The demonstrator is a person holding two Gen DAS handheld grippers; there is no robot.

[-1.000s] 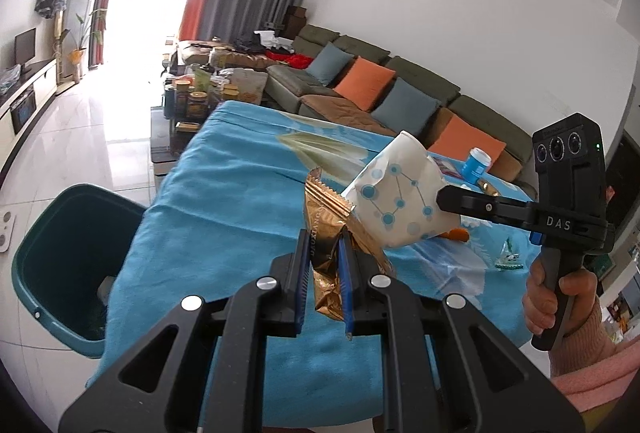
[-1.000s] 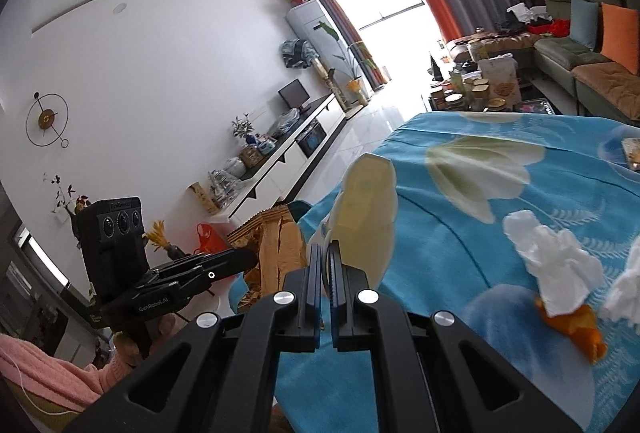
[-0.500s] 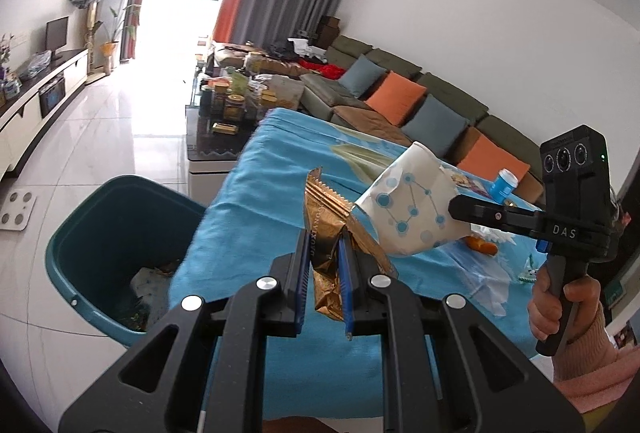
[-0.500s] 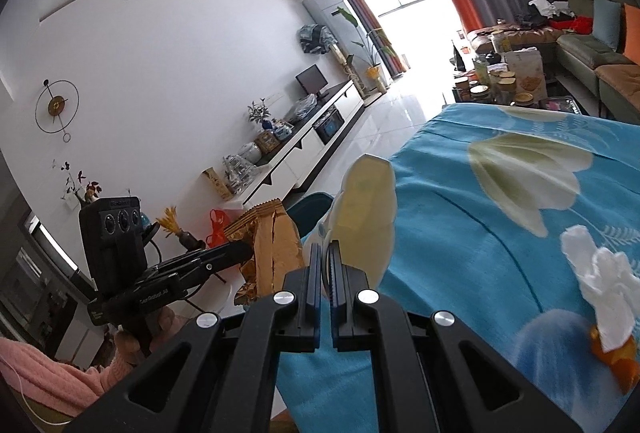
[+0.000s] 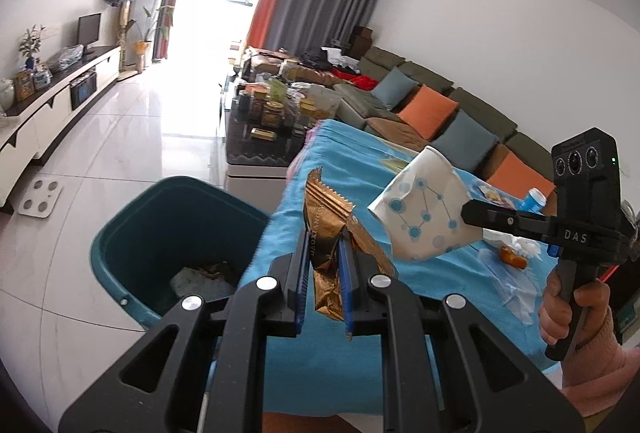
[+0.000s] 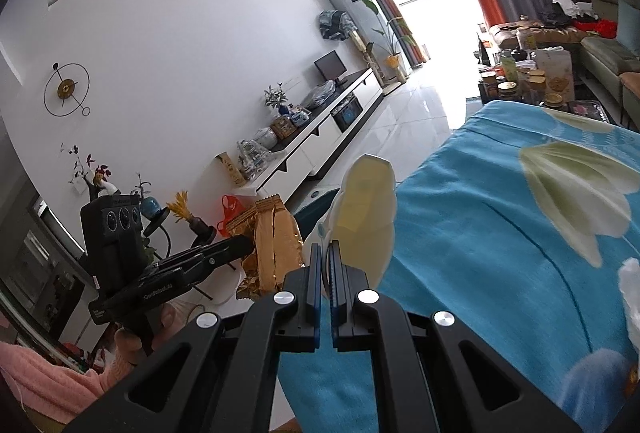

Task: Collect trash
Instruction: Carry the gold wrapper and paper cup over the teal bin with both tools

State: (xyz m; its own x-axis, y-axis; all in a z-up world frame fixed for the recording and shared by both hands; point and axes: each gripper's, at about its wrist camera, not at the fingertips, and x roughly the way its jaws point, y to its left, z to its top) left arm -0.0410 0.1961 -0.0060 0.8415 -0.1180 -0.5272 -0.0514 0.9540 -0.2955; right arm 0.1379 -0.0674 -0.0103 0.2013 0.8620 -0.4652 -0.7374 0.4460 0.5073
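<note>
My left gripper (image 5: 325,273) is shut on a crumpled gold snack wrapper (image 5: 334,233), held up near the table's left edge. Just left of it and lower stands a teal trash bin (image 5: 132,225) on the floor, with some rubbish inside. My right gripper (image 6: 325,273) is shut on the rim of a squashed white paper cup (image 6: 366,217) with blue dots. In the left wrist view that cup (image 5: 424,217) hangs over the blue cloth from the right gripper (image 5: 472,211). The right wrist view shows the left gripper (image 6: 240,247) carrying the gold wrapper (image 6: 272,241).
The table wears a blue flowered cloth (image 6: 500,233). White tissue (image 5: 524,245) and an orange scrap (image 5: 512,257) lie on it, with a blue can (image 5: 534,199) further back. A cluttered coffee table (image 5: 264,121), a sofa (image 5: 440,113) and a TV cabinet (image 6: 320,137) stand beyond.
Both grippers have swung left with their loads. The teal bin has come further into view below the wrapper, and its contents now show. Neither grip has changed.
</note>
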